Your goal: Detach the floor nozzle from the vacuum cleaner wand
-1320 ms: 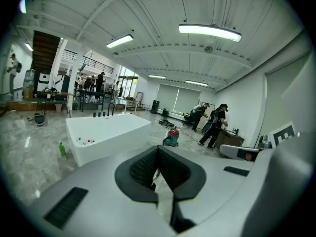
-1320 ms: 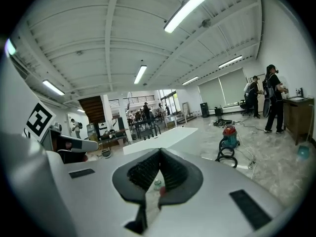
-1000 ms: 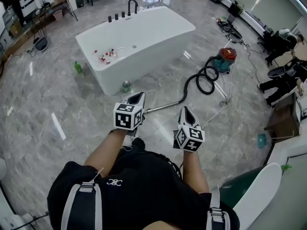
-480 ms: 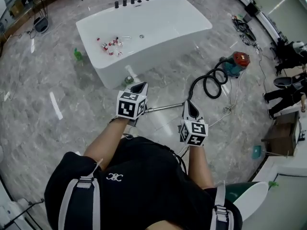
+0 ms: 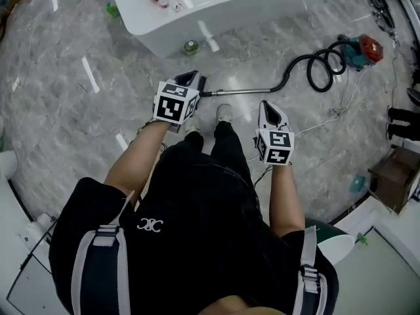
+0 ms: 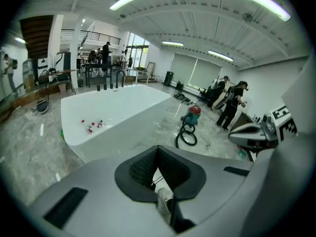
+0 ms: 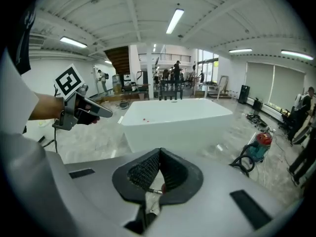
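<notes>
**Both grippers drop toward the wand, nothing gripped yet**

Both hands have come down and forward since a second ago, and the head camera now looks far more steeply at the floor (image 5: pixel 72 104). The person has also stepped closer, so the wand (image 5: pixel 246 91) now lies just ahead of the shoes (image 5: pixel 224 113) instead of well in front. The left gripper (image 5: pixel 188 81) has its jaws pressed together with nothing between them, and its tip hovers over the wand's left end. The floor nozzle should be there, but the gripper covers most of that spot, so I cannot make the nozzle out for certain. The right gripper (image 5: pixel 268 107) is likewise closed and empty, just beside the middle of the wand on the person's side.

The wand lies flat on the floor before the bathtub (image 5: pixel 262 5). Its hose (image 5: pixel 308 63) curls away to the vacuum canister (image 5: pixel 363 46) near the right edge.

By my reading this is still the approach. Neither gripper touches the wand, and both must open before one can steady the tube while the other pulls the nozzle off.
</notes>
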